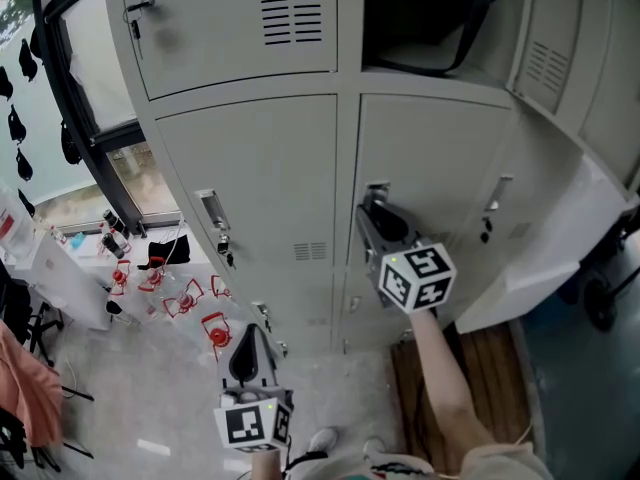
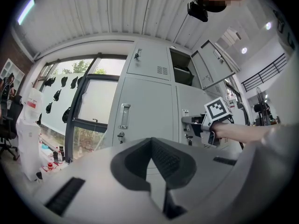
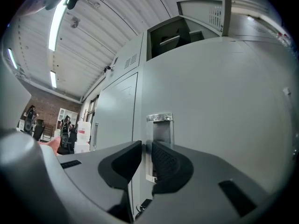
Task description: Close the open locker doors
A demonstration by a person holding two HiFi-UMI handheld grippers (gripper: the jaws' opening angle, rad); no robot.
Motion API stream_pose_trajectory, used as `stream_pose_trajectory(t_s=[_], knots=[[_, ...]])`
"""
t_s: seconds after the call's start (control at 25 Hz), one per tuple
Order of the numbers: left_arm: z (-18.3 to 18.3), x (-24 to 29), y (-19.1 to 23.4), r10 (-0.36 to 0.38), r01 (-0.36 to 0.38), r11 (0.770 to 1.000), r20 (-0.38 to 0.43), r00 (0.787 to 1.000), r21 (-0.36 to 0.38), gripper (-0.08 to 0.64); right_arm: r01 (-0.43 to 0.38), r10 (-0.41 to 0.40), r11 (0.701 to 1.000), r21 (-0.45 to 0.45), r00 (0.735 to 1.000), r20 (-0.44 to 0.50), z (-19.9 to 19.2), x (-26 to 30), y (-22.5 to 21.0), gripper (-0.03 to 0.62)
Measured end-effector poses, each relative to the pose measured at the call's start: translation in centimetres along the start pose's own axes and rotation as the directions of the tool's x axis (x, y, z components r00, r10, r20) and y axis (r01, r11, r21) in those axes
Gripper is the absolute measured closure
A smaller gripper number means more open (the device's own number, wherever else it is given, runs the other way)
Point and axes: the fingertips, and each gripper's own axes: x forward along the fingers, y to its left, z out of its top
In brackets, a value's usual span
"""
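Grey lockers [image 1: 250, 188] fill the head view. The upper right compartment [image 1: 430, 18] stands open with a dark bag inside, its door [image 1: 550, 53] swung right. Below it another pale door [image 1: 560, 238] hangs open to the right. My right gripper [image 1: 372, 208] has its tips at the chrome handle [image 1: 377, 190] of the middle door. In the right gripper view its jaws [image 3: 146, 146] stand almost together, and the handle [image 3: 161, 125] shows through the thin slit; whether they pinch it is unclear. My left gripper [image 1: 250, 336] hangs low before the lockers, shut and empty [image 2: 150, 154].
A window [image 1: 90, 78] with a dark frame lies to the left of the lockers. Red-and-white small items [image 1: 190, 303] lie on the floor below it. A white container [image 2: 29, 134] stands by the window. A wheeled black base [image 1: 600, 293] stands at the right, beyond the open lower door.
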Motion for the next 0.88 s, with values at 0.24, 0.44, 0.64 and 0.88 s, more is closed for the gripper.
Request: stream_pose_trajectory(t_s=[0.24,0.44,0.64,0.88], knots=[[-0.3,-0.1,0.3,0.007,-0.007,1.0,-0.007,1.0,0.001,0.555,0.045,-0.045,0.999,-0.015,0.999,-0.025,-0.3,1.4,-0.8,0.528],[-0.5,-0.2,0.8,0.02,-0.021,1.0,-0.014,1.0,-0.002,0.555,0.05,-0.051,0.998,-0.022,0.999,-0.018,-0.2,1.5,-0.9,0.528],[-0.6,-0.1,0.7,0.018,-0.018,1.0,-0.016,1.0,-0.005,0.555,0.051,-0.052,0.998,-0.026,0.998,-0.021,-0.3,1.5,-0.8,0.528],[-0.1,0.0,0.4,0.004,-0.004,1.0,-0.004,1.0,-0.002,0.555,0.041,-0.044,0.996,-0.08,0.999,-0.028,-0.2,1.4,-0.6,0.526]])
